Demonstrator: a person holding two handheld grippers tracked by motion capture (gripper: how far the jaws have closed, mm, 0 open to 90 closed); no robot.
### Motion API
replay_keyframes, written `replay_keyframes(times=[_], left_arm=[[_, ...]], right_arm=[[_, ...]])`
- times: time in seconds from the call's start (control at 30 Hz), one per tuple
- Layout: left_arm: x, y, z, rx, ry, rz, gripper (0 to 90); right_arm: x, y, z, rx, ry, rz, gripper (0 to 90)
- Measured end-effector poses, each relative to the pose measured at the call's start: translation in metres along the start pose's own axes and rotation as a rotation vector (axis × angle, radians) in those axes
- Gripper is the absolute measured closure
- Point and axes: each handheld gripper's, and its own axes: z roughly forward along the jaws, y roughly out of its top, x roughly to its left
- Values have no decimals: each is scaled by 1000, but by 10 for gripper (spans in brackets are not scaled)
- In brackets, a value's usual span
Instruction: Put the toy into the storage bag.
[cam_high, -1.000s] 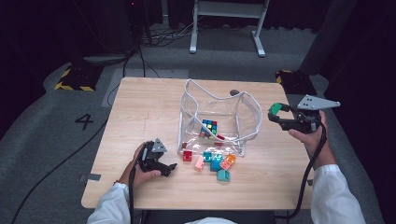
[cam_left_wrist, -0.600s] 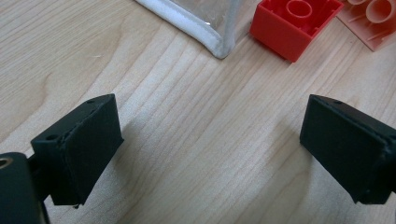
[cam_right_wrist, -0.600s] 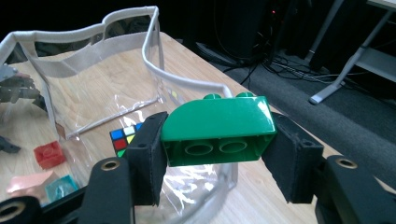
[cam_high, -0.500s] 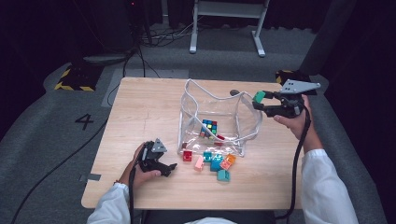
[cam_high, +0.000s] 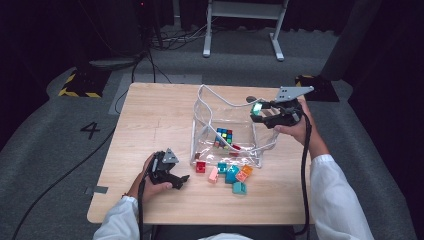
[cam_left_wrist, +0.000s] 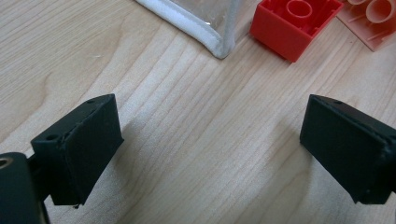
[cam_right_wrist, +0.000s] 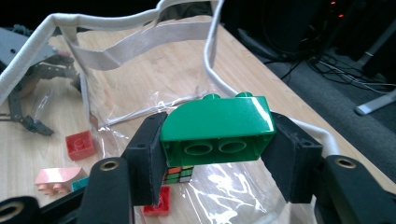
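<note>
Grey carpeted flooring is surrounding a pale wooden table (cam_high: 150, 115), with a painted numeral 4 (cam_high: 90, 130) and a black-and-yellow hazard-striped block (cam_high: 77, 85) sitting to its left.

Item 1, near-left table edge: the left gripper (cam_high: 181, 181) is resting low on the wood in the person's left hand (cam_high: 150, 175), its jaws standing wide apart and gripping nothing. In the left gripper view bare wood grain is lying between the two black pads (cam_left_wrist: 81, 140).

Item 2, just ahead of that gripper: a red brick (cam_high: 200, 167) is lying studs-up beside the bag's white-trimmed corner.

Item 3, table centre: a clear plastic bag (cam_high: 225, 120) with white fabric trim is standing open, its handles arching above the mouth. A multicoloured puzzle cube (cam_high: 224, 136) is sitting inside it.

Item 4, along the bag's near side: a pink brick (cam_high: 213, 174), teal bricks (cam_high: 231, 174) and an orange brick (cam_high: 244, 172) are lying close together on the wood, another teal brick (cam_high: 239, 188) nearest the person.

Item 5, right of centre: the right gripper (cam_high: 257, 116) is hovering at the bag's right rim, its jaws clamping a green brick (cam_right_wrist: 217, 128) by its two ends. In the right gripper view the brick is being held on its side, above the open bag, studs pointing away from the camera and hollow underside facing it.
</note>
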Motion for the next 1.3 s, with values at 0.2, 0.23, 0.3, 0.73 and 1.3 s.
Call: replay_keyframes(times=[0.2,0.23,0.3,0.73,1.3], left_arm=[[0,0,0,1,-2,5,56],[0,0,0,0,0,1,56],[0,0,0,1,-2,5,55],[0,0,0,0,-2,5,56],[0,0,0,0,-1,1,56]], right_arm=[[2,8,19,80,42,-42,432],[2,9,22,101,49,-53,432],[3,10,28,154,57,-76,432],[-2,6,44,424,26,-118,431],[-8,-7,27,561,-7,-121,427]])
